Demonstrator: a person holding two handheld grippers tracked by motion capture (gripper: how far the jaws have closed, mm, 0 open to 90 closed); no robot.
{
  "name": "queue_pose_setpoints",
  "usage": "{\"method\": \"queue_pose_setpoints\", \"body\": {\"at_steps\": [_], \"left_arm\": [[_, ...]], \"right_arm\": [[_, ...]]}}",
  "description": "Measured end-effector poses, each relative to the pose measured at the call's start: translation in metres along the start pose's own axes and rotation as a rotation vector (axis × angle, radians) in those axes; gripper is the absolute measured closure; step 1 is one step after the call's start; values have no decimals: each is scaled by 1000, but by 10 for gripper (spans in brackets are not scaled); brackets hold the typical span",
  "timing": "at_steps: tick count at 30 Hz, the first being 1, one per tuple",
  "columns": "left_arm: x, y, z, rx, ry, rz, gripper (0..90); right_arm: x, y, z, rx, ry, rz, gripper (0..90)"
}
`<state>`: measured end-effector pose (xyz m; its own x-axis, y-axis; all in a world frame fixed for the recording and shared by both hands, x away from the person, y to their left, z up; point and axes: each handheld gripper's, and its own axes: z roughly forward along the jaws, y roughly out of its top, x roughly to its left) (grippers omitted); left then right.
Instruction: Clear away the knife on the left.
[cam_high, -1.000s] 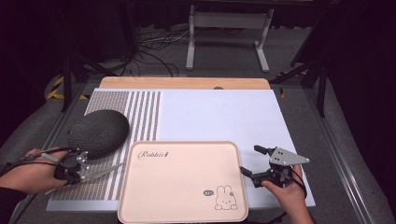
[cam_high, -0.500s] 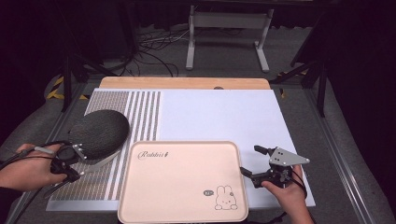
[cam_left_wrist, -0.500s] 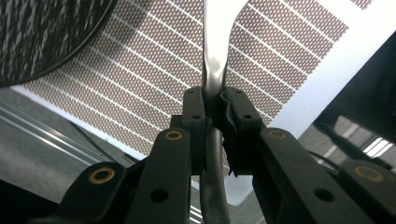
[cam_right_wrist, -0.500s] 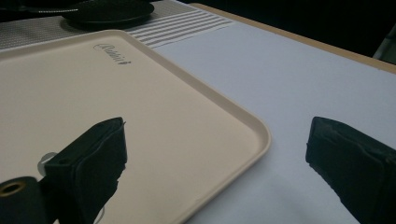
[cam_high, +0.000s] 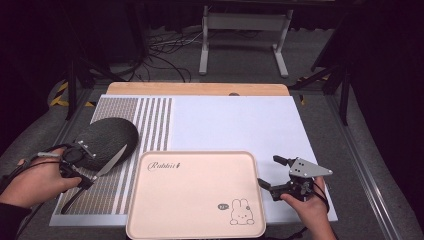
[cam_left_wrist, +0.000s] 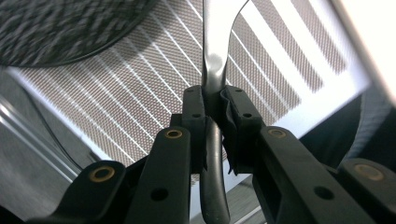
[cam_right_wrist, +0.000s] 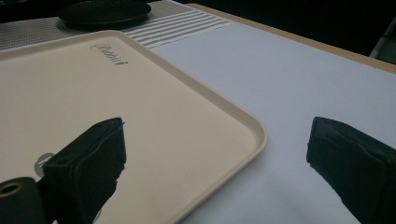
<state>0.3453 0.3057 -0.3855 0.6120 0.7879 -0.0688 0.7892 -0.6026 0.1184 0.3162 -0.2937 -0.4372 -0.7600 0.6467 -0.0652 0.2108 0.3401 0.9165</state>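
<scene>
My left gripper (cam_high: 75, 167) is clamped on a knife (cam_high: 107, 162), its jaws pinching the spot where the dark handle meets the metal blade (cam_left_wrist: 217, 56), and the blade points out over the striped mat (cam_high: 150, 120), off its surface, between the dark woven bowl (cam_high: 107, 137) and the pink tray (cam_high: 195, 195). My right gripper (cam_high: 280, 177) hovers with its jaws spread wide and nothing between them, one jaw over the tray's right edge (cam_right_wrist: 252, 140) and the other over the white table cover (cam_right_wrist: 280, 84). My worry is the grip: the jaws catch the knife on a narrow, smooth section, so it could pivot or slide out if I swing too quickly, and it would land on the mat or strike the tray rim. The blade tip also passes just beside the bowl, so a careless turn could nudge it. If I bring the right gripper in to help, its open jaws could knock the tray askew.
</scene>
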Motion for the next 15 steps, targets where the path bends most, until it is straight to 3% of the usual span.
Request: {"method": "queue_pose_setpoints", "body": {"at_steps": [2,7,15], "left_arm": [[-4,2,-2,-14,-28,-42,802],[-12,7,-4,-30,-74,-37,802],[-23,16,-4,-55,-138,-78,802]], "right_arm": [[-1,-1,0,3,-7,8,55],[-1,-1,-1,-1,-10,8,55],[-2,-1,-1,1,-6,12,51]]}}
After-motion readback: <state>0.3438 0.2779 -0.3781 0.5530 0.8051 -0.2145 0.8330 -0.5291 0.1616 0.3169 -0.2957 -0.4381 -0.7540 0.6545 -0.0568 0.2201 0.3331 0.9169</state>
